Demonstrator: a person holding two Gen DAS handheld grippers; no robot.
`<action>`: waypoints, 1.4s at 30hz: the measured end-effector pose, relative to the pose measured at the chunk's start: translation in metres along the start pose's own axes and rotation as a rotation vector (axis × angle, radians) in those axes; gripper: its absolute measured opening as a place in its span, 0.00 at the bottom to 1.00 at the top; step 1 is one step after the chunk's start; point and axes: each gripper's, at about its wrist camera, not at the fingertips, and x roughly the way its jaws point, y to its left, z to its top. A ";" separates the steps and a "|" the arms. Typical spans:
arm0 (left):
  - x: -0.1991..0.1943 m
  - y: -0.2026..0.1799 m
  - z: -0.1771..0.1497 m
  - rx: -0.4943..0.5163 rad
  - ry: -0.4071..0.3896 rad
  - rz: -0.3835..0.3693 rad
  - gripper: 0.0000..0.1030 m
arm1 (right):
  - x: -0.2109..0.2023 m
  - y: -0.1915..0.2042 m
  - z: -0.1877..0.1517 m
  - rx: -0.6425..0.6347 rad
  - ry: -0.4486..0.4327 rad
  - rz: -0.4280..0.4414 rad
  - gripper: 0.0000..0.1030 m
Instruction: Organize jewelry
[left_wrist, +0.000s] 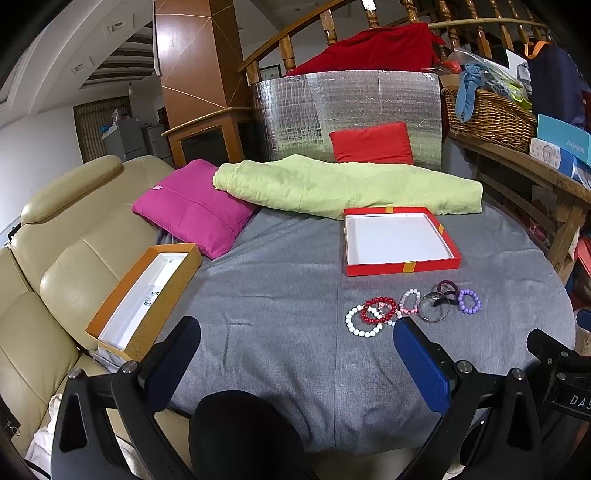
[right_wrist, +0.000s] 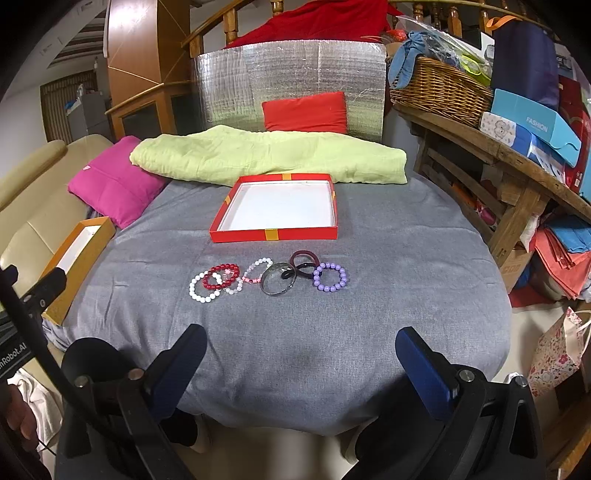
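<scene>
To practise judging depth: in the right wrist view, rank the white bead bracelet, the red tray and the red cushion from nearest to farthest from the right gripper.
1. white bead bracelet, left end of the jewelry row.
2. red tray, behind the row, mid-table.
3. red cushion, at the back against the foil panel.

The right gripper is open.

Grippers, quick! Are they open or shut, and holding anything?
Left gripper: open, holding nothing.
Right gripper: open, holding nothing.
</scene>
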 end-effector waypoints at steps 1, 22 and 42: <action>0.000 0.000 0.000 0.000 0.000 0.000 1.00 | 0.000 0.000 0.000 0.000 0.000 0.000 1.00; 0.048 -0.004 0.003 0.011 0.066 -0.004 1.00 | 0.028 -0.003 0.006 -0.006 0.006 -0.037 1.00; 0.200 -0.037 0.021 -0.006 0.191 -0.117 1.00 | 0.129 -0.037 0.048 0.022 0.083 -0.031 1.00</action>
